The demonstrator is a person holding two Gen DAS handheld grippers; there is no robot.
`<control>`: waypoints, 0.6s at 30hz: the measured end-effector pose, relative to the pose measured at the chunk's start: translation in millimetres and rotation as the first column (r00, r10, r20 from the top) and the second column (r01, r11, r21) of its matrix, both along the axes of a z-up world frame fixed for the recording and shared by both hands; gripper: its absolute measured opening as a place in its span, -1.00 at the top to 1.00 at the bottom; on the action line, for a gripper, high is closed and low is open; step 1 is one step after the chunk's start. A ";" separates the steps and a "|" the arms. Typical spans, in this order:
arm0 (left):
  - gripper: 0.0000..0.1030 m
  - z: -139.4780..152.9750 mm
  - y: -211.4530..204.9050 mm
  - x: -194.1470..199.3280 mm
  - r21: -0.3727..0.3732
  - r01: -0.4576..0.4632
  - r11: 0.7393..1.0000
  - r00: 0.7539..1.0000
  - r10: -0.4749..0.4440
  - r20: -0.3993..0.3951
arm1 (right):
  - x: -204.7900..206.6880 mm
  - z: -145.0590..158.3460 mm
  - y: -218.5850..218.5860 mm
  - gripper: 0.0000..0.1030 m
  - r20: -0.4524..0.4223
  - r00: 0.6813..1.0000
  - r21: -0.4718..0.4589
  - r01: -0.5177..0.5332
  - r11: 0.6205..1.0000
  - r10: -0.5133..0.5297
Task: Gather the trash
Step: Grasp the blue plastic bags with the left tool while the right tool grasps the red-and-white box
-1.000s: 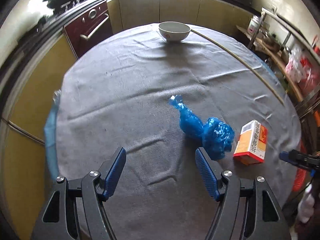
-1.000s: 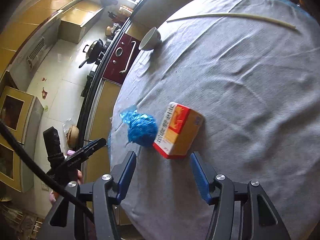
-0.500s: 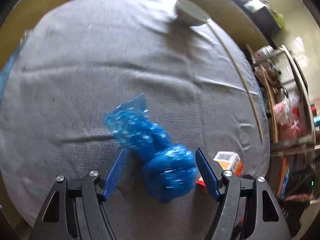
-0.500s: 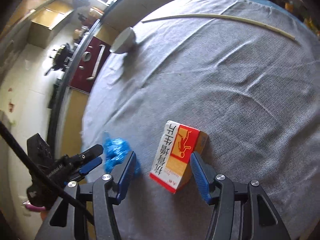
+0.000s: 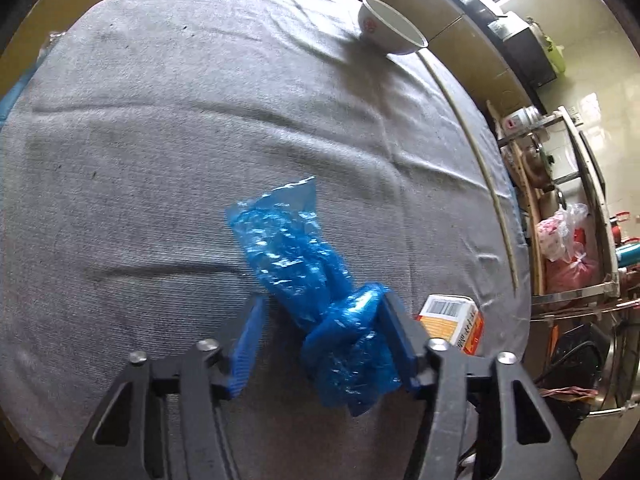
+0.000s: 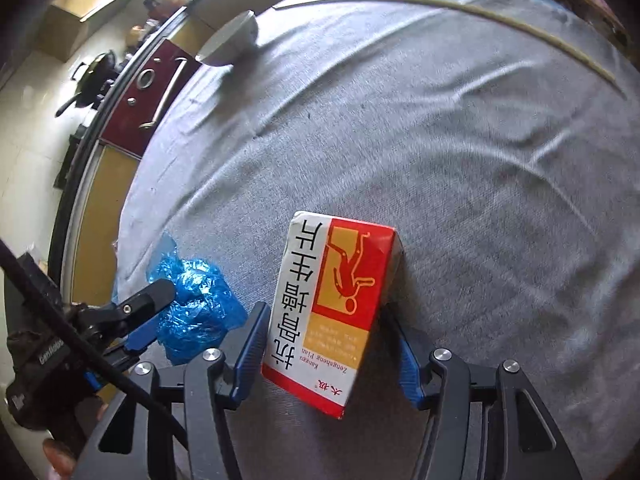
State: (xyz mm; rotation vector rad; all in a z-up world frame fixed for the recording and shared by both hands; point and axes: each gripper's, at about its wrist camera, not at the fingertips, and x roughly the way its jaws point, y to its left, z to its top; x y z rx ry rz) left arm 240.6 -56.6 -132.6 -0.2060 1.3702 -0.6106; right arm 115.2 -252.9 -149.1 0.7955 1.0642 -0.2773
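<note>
Left hand-held gripper (image 5: pixel 320 334) now straddles the crumpled blue plastic bag (image 5: pixel 312 280), where a second ago we had it well back from the bag with its jaws spread wide over bare cloth. Its jaws are closing: the right-hand pad already presses into the knotted bulb of the bag, while the other pad is not yet against it, so we judge the pinch as begun but not finished. The bag lies on the grey cloth of the counter (image 5: pixel 160 120), its loose tail trailing away from us.

Our right hand-held gripper (image 6: pixel 326 346) has also come forward. A second ago the red and white carton (image 6: pixel 334 304) lay ahead of its jaws; now the carton sits between them, its near end down in the gap. The jaws are spread on either side, one pad just beside the white face, the other near the far edge; we cannot tell whether either truly touches.

For collecting trash, this means both pieces are lined up for pickup at once. The white bowl (image 5: pixel 390 26) and the long thin stick (image 6: pixel 460 12) lie well apart, untouched.
</note>
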 end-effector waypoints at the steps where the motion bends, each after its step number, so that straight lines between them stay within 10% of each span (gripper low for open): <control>1: 0.00 1.4 -1.8 -0.8 -0.003 0.007 1.000 1.000 -0.007 0.000 | -2.5 1.4 -0.9 -0.16 0.010 1.000 -0.016 -0.005 1.000 0.006; 18: -0.26 9.6 -42.3 -22.9 0.080 0.006 0.997 1.000 -0.005 -0.017 | -80.4 4.1 -43.2 -0.02 0.101 0.995 0.020 0.004 1.000 -0.006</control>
